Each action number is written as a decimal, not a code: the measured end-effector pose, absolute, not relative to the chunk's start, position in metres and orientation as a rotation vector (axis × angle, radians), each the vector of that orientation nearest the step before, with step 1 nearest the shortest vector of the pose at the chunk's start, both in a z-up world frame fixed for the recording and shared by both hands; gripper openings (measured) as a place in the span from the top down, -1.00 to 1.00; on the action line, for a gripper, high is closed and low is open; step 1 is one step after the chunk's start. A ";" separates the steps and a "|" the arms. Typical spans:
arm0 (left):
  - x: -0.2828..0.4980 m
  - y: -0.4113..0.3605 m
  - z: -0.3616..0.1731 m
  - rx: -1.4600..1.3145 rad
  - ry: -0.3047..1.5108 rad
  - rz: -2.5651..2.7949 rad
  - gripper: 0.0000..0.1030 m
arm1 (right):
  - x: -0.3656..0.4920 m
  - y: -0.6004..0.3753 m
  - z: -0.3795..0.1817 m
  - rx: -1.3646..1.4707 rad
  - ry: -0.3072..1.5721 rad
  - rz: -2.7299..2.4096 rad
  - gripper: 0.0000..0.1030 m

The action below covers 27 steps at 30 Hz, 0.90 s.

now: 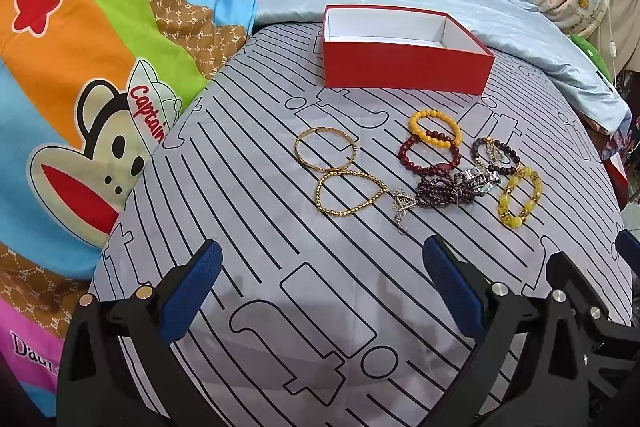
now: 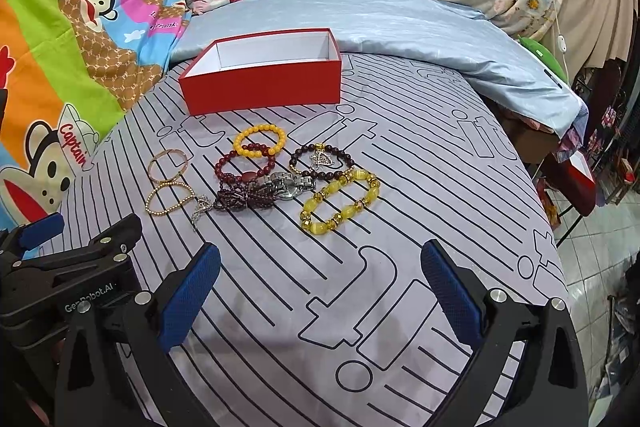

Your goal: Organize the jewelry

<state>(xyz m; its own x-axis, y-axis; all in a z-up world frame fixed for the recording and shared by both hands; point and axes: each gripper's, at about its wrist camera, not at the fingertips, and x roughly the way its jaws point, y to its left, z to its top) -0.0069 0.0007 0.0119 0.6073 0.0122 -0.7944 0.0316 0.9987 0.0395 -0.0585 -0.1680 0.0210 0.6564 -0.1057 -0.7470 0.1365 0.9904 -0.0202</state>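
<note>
— Tools first, then: how did they stand?

— Left tool [image 1: 322, 269] and right tool [image 2: 320, 271] both hung released over the striped bedsheet [image 1: 280, 287], jaws spread wide and holding nothing. They sat side by side, nearest the cameras, short of the jewelry.

— And the jewelry?

— Strewn on the sheet just beyond them. Nearest the right tool lay the yellow bracelet [image 2: 340, 201]. Beside it a watch [image 2: 290, 185] touched a tangle of dark beads [image 2: 240, 199], with a small pendant [image 1: 402, 205] at its end. On the left side lay a gold bead chain [image 1: 348, 193] and, just behind it, a gold bangle [image 1: 326, 151]. Farther back sat a red bracelet [image 1: 430, 157], overlapped by an orange bracelet [image 1: 434, 129], and a dark bracelet [image 1: 496, 155] with a charm.

— Why spread out like that?

— Probably so each piece could be pinched singly, though the middle ones tangled.

— And the box?

— Red box [image 2: 264, 83], lidless and empty, stood farthest back, open side up, likely waiting to receive everything. Nothing was in it yet.
</note>
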 end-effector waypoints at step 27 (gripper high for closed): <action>-0.008 0.002 0.011 0.049 0.925 -0.006 -0.86 | -0.059 -0.167 0.020 0.045 0.848 -0.137 -0.87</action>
<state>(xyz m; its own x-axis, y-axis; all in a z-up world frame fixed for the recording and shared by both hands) -0.0082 0.0024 0.0105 0.6022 0.0160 -0.7982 0.0258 0.9989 0.0395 -0.0586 -0.1673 0.0196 0.6535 -0.1025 -0.7499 0.1386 0.9902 -0.0145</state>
